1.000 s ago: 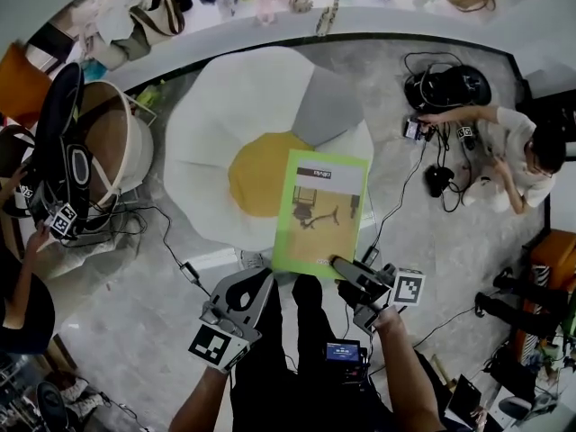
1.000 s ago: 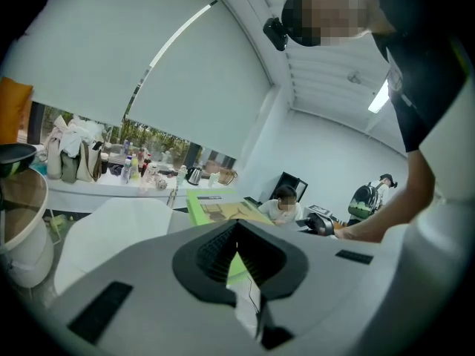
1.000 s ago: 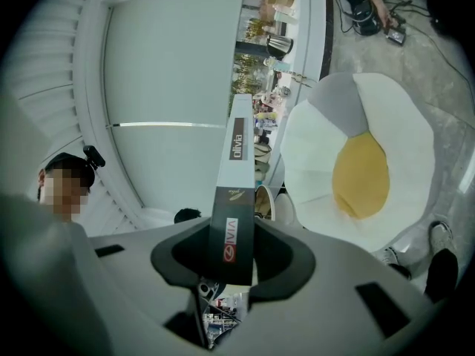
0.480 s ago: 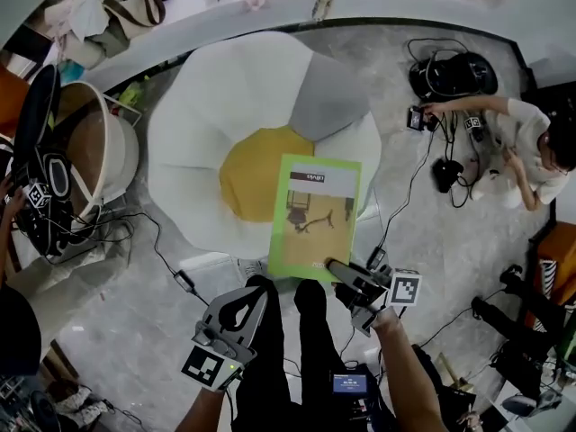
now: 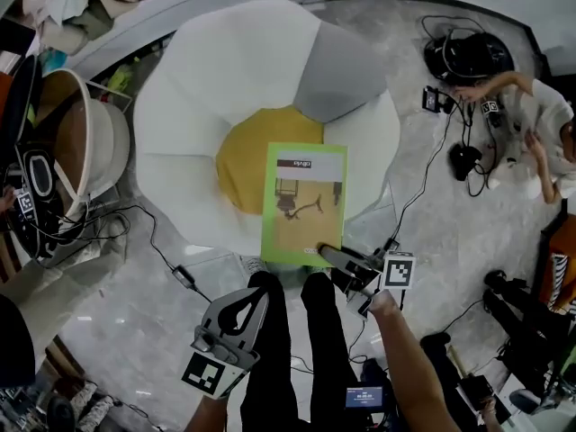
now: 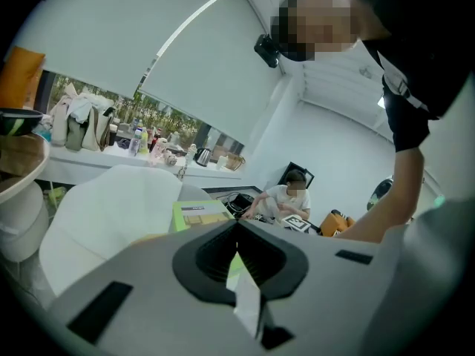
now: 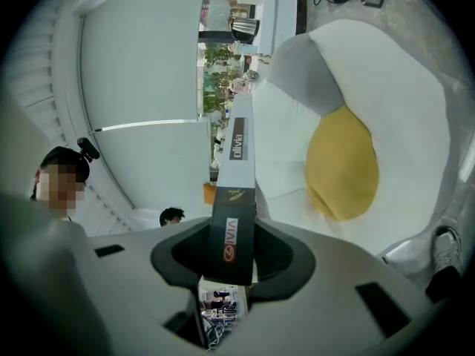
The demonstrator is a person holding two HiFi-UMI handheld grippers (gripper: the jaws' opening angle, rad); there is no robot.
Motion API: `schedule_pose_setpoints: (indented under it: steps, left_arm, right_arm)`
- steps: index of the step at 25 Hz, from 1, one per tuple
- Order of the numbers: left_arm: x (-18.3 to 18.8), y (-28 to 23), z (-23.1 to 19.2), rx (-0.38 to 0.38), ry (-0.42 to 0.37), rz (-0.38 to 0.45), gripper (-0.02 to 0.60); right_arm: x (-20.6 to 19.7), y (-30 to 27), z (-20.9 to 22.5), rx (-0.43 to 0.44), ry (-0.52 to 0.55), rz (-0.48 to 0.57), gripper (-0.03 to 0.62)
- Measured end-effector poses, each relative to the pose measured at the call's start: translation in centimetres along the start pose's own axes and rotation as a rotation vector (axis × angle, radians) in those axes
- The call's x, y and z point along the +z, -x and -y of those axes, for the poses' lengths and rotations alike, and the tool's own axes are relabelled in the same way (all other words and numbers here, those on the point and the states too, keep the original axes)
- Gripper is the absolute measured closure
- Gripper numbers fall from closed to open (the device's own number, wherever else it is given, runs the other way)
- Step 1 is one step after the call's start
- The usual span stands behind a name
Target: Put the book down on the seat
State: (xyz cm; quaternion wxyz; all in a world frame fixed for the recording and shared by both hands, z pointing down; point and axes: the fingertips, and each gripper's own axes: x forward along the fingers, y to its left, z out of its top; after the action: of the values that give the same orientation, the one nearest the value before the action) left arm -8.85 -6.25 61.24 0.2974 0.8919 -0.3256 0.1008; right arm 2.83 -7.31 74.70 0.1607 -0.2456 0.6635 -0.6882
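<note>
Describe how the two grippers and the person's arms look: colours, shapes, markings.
Both the left gripper and the right gripper have grey bodies with a black lining inside the jaws. Each carries a white cube printed with black square markers. The forearms are bare; a short black sleeve shows higher up.

1 book [image 5: 303,203], 1 seat [image 5: 234,61], 2 claws: L claw [image 5: 256,294], R claw [image 5: 325,252]

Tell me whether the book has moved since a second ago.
Yes. The book now covers more of the seat's yellow centre, shifted leftward over it.
</note>
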Motion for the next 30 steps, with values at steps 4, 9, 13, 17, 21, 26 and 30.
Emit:
schedule_pose_setpoints:
  steps: [4, 9, 13, 17, 21, 26, 30]
  left_arm:
    - [-1.3, -0.7, -0.7, 0.009, 0.008, -0.007, 0.569]
    - [-4.1, -1.4, -1.5, 0.013, -0.007, -0.044, 0.569]
    - [-5.7, -2.0, -1.7, 0.023, 0.011, -0.06, 0.569]
    - [-6.5, -2.8, -1.6, 0.034, 0.025, -0.059, 0.569]
    - [-7.3, -3.5, -2.0, 0.038, 0.035, -0.059, 0.569]
    - [-9.1, -5.3, -2.7, 0.042, 0.041, -0.07, 0.569]
    - [-10.8, -6.2, -4.3, 0.064, 0.065, -0.071, 0.569]
  right_arm:
    - [0.1, -1.0, 3.0, -0.002, -0.001, -0.024, 0.447]
    - [0.5, -1.6, 7.7, -0.022, 0.058, -0.069, 0.447]
    - [1.2, -2.2, 10.3, -0.017, 0.059, -0.096, 0.447]
    - [1.9, -2.4, 12.8, -0.017, 0.054, -0.11, 0.447]
    - [2.0, -3.2, 16.1, -0.036, 0.042, -0.127, 0.447]
    - [3.1, -3.8, 20.5, -0.067, 0.025, -0.124, 0.448]
    - [3.6, -5.1, 23.2, -0.082, -0.003, -0.102, 0.448]
